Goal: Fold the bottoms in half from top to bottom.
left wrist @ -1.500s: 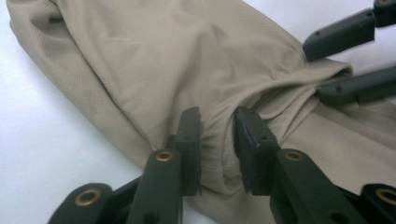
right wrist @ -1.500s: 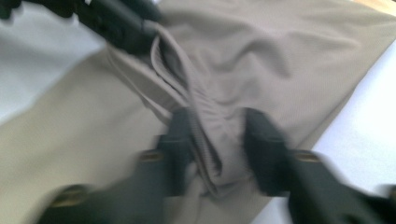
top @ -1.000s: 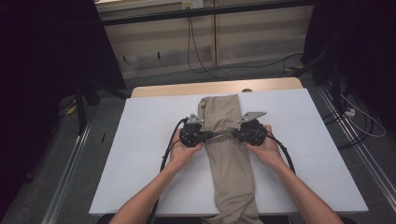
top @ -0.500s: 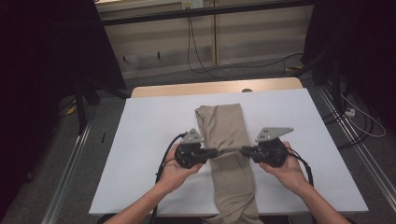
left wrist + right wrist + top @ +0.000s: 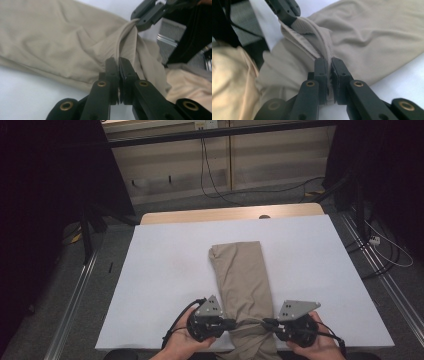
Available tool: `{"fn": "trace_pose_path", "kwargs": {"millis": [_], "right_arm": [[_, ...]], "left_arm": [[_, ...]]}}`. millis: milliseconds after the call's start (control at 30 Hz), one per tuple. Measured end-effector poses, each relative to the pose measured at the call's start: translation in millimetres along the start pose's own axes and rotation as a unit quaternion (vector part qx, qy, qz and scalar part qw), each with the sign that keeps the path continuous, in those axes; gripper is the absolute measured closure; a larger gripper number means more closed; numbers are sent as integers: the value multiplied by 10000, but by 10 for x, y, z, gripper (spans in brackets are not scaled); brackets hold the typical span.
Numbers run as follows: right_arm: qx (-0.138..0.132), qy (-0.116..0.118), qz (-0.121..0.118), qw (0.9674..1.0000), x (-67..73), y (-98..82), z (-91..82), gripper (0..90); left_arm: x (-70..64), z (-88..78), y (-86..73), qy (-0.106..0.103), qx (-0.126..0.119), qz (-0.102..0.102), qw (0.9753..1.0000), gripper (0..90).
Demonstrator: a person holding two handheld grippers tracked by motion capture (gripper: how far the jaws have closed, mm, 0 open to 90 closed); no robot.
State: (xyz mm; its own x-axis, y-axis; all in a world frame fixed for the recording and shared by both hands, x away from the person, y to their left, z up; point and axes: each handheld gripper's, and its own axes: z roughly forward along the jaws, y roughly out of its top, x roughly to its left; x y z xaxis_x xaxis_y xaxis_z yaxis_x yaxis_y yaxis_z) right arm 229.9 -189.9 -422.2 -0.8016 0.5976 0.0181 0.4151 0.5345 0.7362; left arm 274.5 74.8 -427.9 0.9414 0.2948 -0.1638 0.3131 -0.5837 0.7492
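Observation:
A long folded beige garment (image 5: 242,275) lies lengthwise down the middle of the white table (image 5: 165,270), and its near end runs off the front edge. My left gripper (image 5: 234,323) is shut on the garment's left side close to that edge. My right gripper (image 5: 264,323) is shut on its right side, facing the left one. The cloth is bunched into a narrow waist between them. In the left gripper view the jaws (image 5: 119,62) pinch a fold of the beige cloth (image 5: 62,45), with the other gripper (image 5: 147,15) beyond. The right gripper view shows its jaws (image 5: 328,62) clamped on a ridged fold of cloth (image 5: 374,37).
A wooden strip (image 5: 225,214) borders the table's far edge. Metal rails (image 5: 75,310) run along both sides on the floor. Cables (image 5: 215,180) trail behind the table and a white lead (image 5: 395,255) lies at the right. Bare white tabletop flanks the garment on both sides.
Both hands have pulled back toward the table's front edge, dragging the garment with them. Its far end now lies nearer, and more cloth hangs off the front.

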Motion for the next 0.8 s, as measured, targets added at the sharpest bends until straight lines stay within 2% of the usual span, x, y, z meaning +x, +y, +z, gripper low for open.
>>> {"fn": "trace_pose_path", "kwargs": {"millis": [33, 100, 167, 233, 267, 333, 400, 467, 533, 600, 667, 733, 767, 800], "right_arm": [[83, -42, -121, 9999, 50, -43, 13, 828], [199, -5, -163, 9997, 91, -100, 42, 804], [213, 172, -40, 9996, 96, -137, 45, 761], [261, 393, 8, 9989, 101, -154, 51, 678], [260, 481, 54, 9985, 104, -147, 56, 641], [231, 566, 147, 9980, 88, -129, 54, 588], [118, 555, 343, 9978, 39, -108, 28, 488], [-42, 371, 480, 9982, -31, -72, -13, 433], [-227, 196, 622, 9976, -119, -23, -50, 392], [-302, 31, 668, 9973, -228, 22, -50, 352], [-303, -82, 755, 9967, -351, 63, -19, 336], [-285, -148, 819, 9961, -481, 101, 28, 312], [-279, -209, 834, 9959, -549, 125, 56, 305], [-259, -241, 842, 9958, -622, 155, 82, 307]], "left_arm": [[-13, 21, -15, -4, 78, 51, 10000, 870], [-39, 68, -48, -116, 168, 71, 9998, 853], [-76, 70, -66, -195, 216, 106, 9995, 834], [-97, 52, -82, -241, 266, 144, 9993, 821], [-100, 42, -82, -219, 273, 84, 9994, 813], [-73, 16, -76, -349, 234, -31, 9991, 791], [-33, -22, -45, -318, 150, -34, 9994, 721], [32, -64, 8, -113, -10, -42, 9999, 567], [156, -110, 76, 133, -180, -64, 9997, 533], [292, -123, 124, 386, -295, -209, 9986, 418], [475, -118, 163, 666, -425, -353, 9962, 295], [657, -111, 187, 1011, -520, -546, 9920, 233], [741, -104, 201, 1114, -525, -637, 9903, 197], [829, -98, 224, 1160, -471, -698, 9897, 173]]}}
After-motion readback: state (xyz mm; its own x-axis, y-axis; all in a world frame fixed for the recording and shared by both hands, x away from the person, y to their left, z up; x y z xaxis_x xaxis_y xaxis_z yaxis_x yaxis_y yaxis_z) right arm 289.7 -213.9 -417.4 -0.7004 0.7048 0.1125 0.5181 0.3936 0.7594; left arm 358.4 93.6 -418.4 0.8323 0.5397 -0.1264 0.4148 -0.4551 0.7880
